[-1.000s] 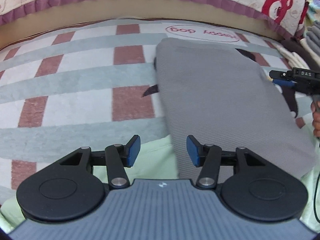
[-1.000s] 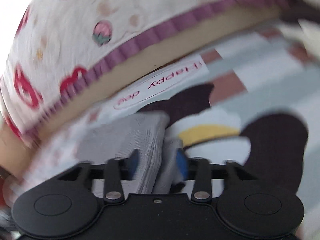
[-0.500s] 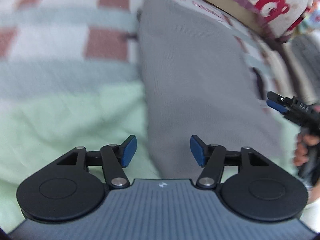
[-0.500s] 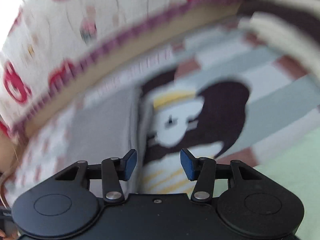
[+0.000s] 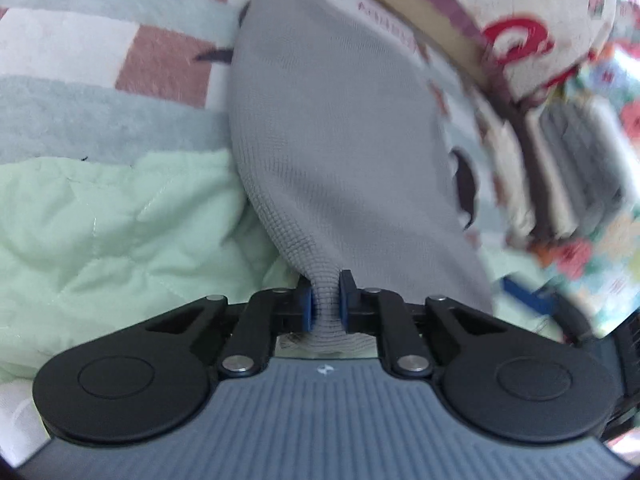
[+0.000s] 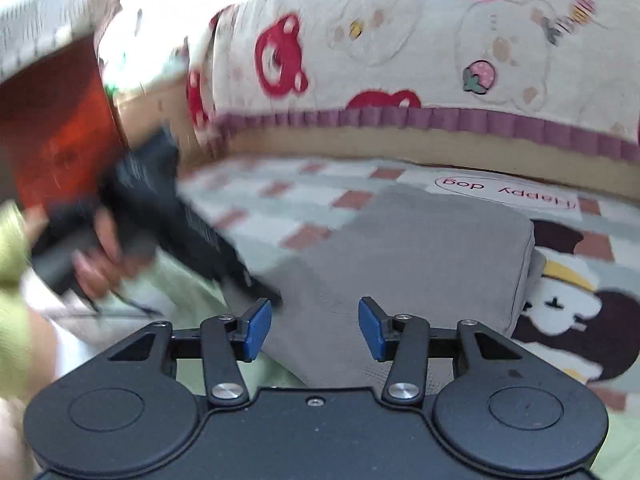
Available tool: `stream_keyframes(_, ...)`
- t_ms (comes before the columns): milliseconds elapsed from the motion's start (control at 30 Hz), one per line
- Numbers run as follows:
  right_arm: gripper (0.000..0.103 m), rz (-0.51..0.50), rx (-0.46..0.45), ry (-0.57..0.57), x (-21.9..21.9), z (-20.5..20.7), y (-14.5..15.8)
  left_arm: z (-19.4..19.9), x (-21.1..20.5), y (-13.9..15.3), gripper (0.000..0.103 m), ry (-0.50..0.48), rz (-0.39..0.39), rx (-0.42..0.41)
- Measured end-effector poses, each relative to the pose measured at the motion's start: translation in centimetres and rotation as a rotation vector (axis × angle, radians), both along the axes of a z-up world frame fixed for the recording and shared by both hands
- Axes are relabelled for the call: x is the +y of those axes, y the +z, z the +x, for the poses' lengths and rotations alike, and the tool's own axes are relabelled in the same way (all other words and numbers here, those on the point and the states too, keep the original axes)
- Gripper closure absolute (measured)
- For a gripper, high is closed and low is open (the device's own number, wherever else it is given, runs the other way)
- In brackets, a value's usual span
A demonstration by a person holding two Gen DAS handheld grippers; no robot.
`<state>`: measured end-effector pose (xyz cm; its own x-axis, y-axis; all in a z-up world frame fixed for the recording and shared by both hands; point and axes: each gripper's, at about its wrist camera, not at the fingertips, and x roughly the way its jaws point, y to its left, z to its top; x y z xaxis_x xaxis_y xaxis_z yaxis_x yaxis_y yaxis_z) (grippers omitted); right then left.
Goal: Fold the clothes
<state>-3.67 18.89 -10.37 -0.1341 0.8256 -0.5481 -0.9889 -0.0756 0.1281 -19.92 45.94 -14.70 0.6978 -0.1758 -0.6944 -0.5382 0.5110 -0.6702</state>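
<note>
My left gripper (image 5: 325, 297) is closing, pads pinching the near edge of the soft, limp grey knit garment (image 5: 340, 128) on the checked blanket (image 5: 120, 92), while my right gripper (image 6: 315, 326) hovers open, closing slightly, over its near edge.

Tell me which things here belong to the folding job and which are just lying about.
Part of the job:
- grey knit garment
- left claw, closing on its near edge
- right claw, closing over it, not touching

Lying about:
- checked blanket
- green quilt
- bear-print cushion
</note>
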Motion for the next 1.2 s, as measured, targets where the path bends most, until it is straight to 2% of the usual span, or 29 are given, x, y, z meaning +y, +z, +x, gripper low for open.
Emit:
stream_keyframes(67,0.048,-0.042,-0.136,0.056,1.1,-1.8,-0.6,-0.1,0.6,0.6,0.092,0.024,-0.028,-0.036)
stream_keyframes(100,0.044,-0.062,-0.209,0.079,1.6,-2.6,-0.9,0.0,0.8,0.9,0.092,0.03,-0.039,-0.043)
stream_keyframes(200,0.037,-0.096,-0.388,0.104,2.7,-4.1,-2.0,0.8,1.1,1.5,0.092,0.036,-0.048,-0.053)
stream_keyframes(333,0.037,-0.168,-0.487,0.084,4.1,-4.1,-3.8,1.3,1.8,2.3,0.092,0.044,-0.056,-0.082)
stream_keyframes(433,0.037,-0.165,-0.547,0.1,4.1,-4.8,-4.4,1.6,2.0,2.6,0.092,0.043,-0.055,-0.082)
stream_keyframes(533,0.05,-0.145,-0.649,0.082,4.1,-5.2,-5.2,1.6,1.9,2.8,0.092,0.035,-0.037,-0.067)
stream_keyframes(600,0.082,-0.118,-0.637,0.07,3.9,-4.8,-4.8,1.3,1.8,2.9,0.092,0.034,-0.025,-0.065)
stream_keyframes(667,0.083,-0.092,-0.577,0.054,3.8,-4.2,-3.9,1.0,1.4,3.7,0.09,0.008,0.057,-0.064)
stream_keyframes(733,0.084,-0.075,-0.514,0.036,3.9,-3.3,-3.0,1.4,-0.8,5.6,0.086,-0.105,0.295,-0.02)
stream_keyframes(800,0.084,-0.073,-0.433,0.021,4.2,-2.2,-2.4,1.9,-3.9,7.6,0.07,-0.254,0.569,0.05)
stream_keyframes(833,0.084,-0.071,-0.396,0.016,4.4,-1.6,-2.3,2.0,-4.9,8.1,0.057,-0.297,0.64,0.059)
stream_keyframes(933,0.084,-0.067,-0.317,0.004,5.2,-0.2,-1.9,1.9,-7.3,8.8,0.051,-0.399,0.795,0.044)
stream_keyframes(1033,0.084,-0.076,-0.283,-0.003,6.0,0.8,-1.7,2.4,-9.3,9.0,0.047,-0.481,0.933,0.045)
stream_keyframes(1133,0.084,-0.099,-0.275,0.008,6.9,1.5,-1.1,3.1,-10.8,9.5,0.044,-0.526,0.974,0.02)
stream_keyframes(1200,0.084,-0.119,-0.25,0.016,7.6,2.1,-0.8,3.6,-12.0,9.6,0.043,-0.566,1.071,0.004)
